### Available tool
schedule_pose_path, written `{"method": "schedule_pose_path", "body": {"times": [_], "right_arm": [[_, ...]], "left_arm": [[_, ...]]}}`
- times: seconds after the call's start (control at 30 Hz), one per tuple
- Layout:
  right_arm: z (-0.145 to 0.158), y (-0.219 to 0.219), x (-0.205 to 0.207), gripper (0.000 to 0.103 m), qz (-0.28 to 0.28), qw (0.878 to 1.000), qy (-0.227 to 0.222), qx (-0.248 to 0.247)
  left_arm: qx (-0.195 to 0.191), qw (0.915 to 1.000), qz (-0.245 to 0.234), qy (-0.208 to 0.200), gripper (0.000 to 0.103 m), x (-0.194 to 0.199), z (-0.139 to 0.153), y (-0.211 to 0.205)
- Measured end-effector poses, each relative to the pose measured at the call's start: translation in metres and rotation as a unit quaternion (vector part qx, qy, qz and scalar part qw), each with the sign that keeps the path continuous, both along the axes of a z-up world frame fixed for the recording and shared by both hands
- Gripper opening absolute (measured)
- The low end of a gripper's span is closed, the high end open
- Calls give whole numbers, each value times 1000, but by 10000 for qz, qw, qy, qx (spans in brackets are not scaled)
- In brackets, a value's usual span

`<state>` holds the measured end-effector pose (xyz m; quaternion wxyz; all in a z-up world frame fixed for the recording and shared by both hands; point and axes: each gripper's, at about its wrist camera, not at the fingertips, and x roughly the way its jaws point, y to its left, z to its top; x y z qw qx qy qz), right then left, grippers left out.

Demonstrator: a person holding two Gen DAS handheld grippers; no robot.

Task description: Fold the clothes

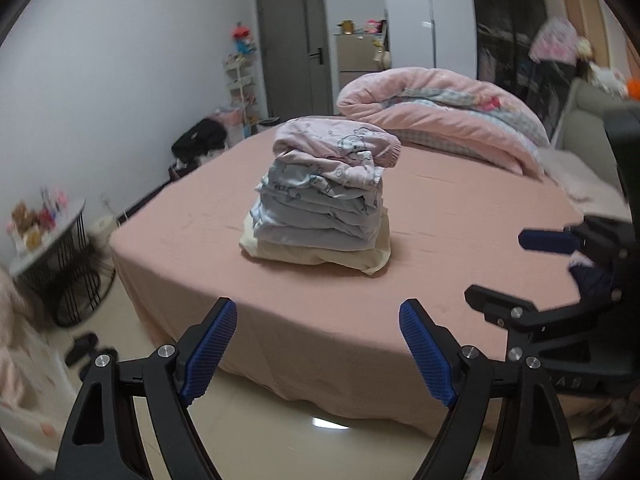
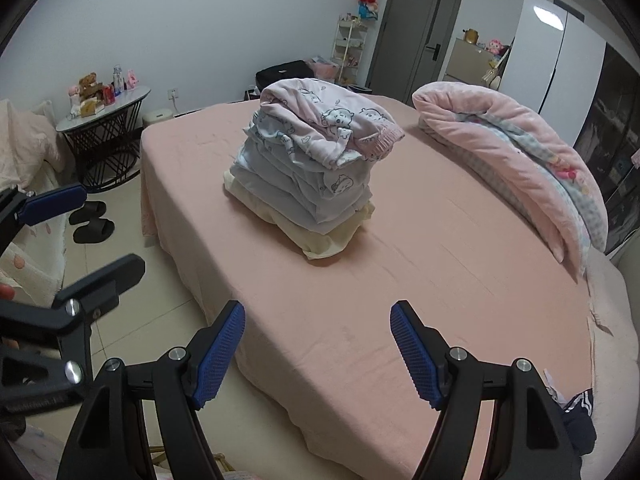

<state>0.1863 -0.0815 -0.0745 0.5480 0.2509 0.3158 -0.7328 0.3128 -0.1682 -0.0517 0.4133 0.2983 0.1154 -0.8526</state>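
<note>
Both tongs [image 1: 318, 346] [image 2: 318, 346] gape empty before stacked folded clothes [image 1: 324, 196]

Pink bed [image 2: 400, 280], grey door [image 2: 412, 24], tiled floor [image 2: 160, 300].

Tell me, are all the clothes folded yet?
Most look done: a stack of folded clothes sits on the bed, pink bear top on top. Nothing is in hand: the left claw and right claw are both open and empty. A dark garment at the bed's edge may be left.
</note>
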Motion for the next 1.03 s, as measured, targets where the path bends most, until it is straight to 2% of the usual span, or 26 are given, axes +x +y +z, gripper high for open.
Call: {"method": "schedule_pose_path", "body": {"times": [0.03,0.13,0.37,0.6,0.83,1.03], "right_arm": [[0,1,1,75,20,10000,20,-9],[0,0,3,75,47,10000,87,12],[0,0,3,75,32,10000,80,42],[4,6,3,75,74,10000,13,-30],[11,13,5,75,157,9995,183,-198],[12,17,-1,75,128,9996,108,-227]], "left_arm": [[33,10000,-6,55,83,1,0,0],[-199,9998,-11,-27,83,-1,2,7],[-83,9999,-46,-72,83,-2,1,6],[-249,9997,-64,-58,83,-3,7,12],[-354,9993,-62,-65,83,-5,11,14],[-276,9995,-125,-51,83,-6,11,16]]}}
